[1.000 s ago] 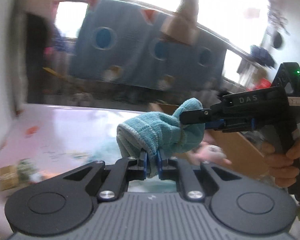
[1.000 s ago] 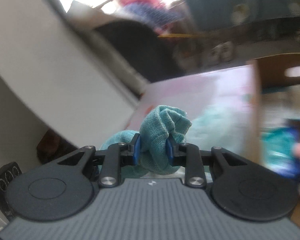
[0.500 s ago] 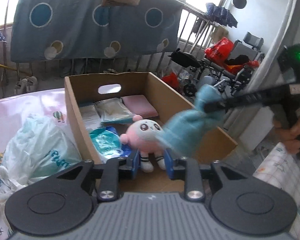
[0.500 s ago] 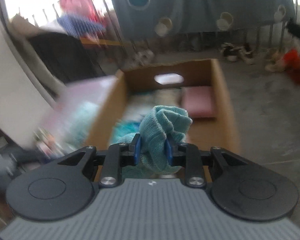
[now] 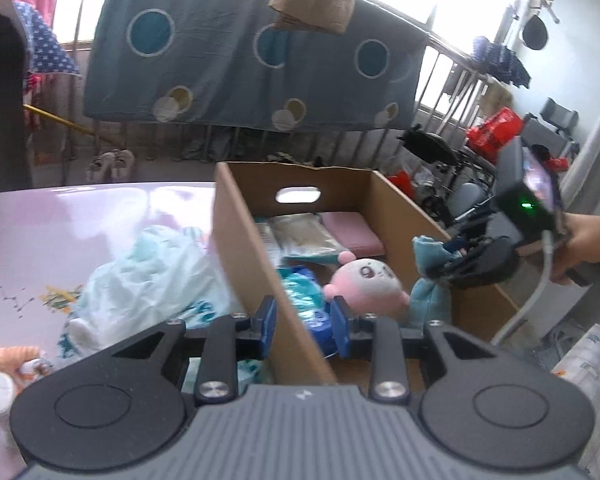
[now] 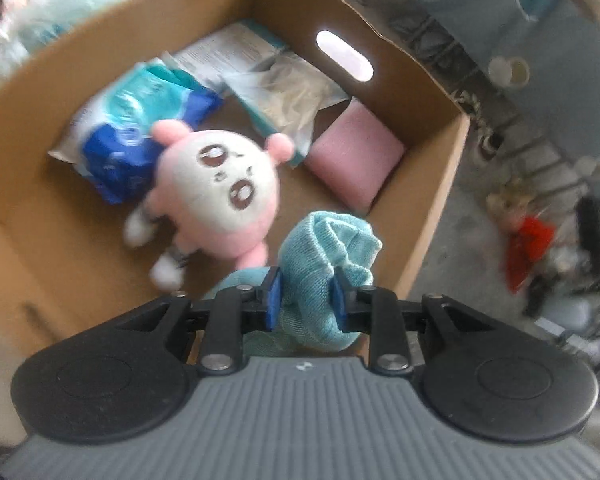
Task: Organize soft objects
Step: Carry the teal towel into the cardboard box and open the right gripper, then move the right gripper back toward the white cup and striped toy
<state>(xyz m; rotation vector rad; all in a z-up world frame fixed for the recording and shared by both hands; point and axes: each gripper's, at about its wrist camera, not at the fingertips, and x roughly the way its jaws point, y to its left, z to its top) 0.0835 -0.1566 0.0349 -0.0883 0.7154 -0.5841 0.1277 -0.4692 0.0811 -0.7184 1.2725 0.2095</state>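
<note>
My right gripper is shut on a bunched teal cloth and points steeply down into an open cardboard box. The cloth hangs just above the box floor, beside a pink and white plush toy. The left wrist view shows the same cloth in the right gripper, low at the box's right side, next to the plush toy. My left gripper is open and holds nothing. It hovers over the box's near left wall.
In the box lie a blue and teal packet, clear flat packets and a pink pad. A white plastic bag lies on the pink table left of the box. Small toys sit at the table's near left.
My left gripper let go of the teal cloth and its jaws parted. The right gripper carried the cloth over the box, tipped downward and sank into it.
</note>
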